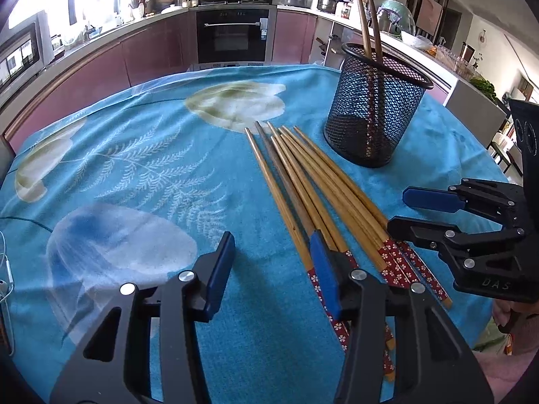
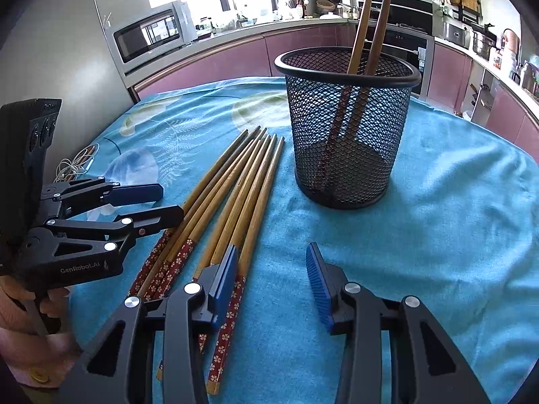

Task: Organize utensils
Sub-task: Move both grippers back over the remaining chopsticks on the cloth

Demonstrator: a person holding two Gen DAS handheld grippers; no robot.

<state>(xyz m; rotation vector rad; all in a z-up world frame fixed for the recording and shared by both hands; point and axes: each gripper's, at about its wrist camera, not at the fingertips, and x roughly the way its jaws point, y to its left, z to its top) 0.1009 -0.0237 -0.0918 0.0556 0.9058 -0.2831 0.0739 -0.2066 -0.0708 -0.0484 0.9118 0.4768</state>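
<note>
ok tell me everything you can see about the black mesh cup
The black mesh cup is a round wire-mesh holder, apparently metal, with a solid rolled rim and a slightly narrower base. It stands upright on the blue floral tablecloth, just beyond and to the right of the loose chopsticks, apart from them. Two dark brown chopsticks lean inside, ends down and tips rising well above the rim. No gripper touches it.

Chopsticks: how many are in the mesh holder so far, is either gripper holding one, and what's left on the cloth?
Done: two dark chopsticks stand in the mesh holder. In hand: nothing; the left gripper and right gripper are both open, low over the patterned handle ends. Left: the whole bundle of light chopsticks, about seven or eight, lies on the blue cloth beside the holder.
</note>
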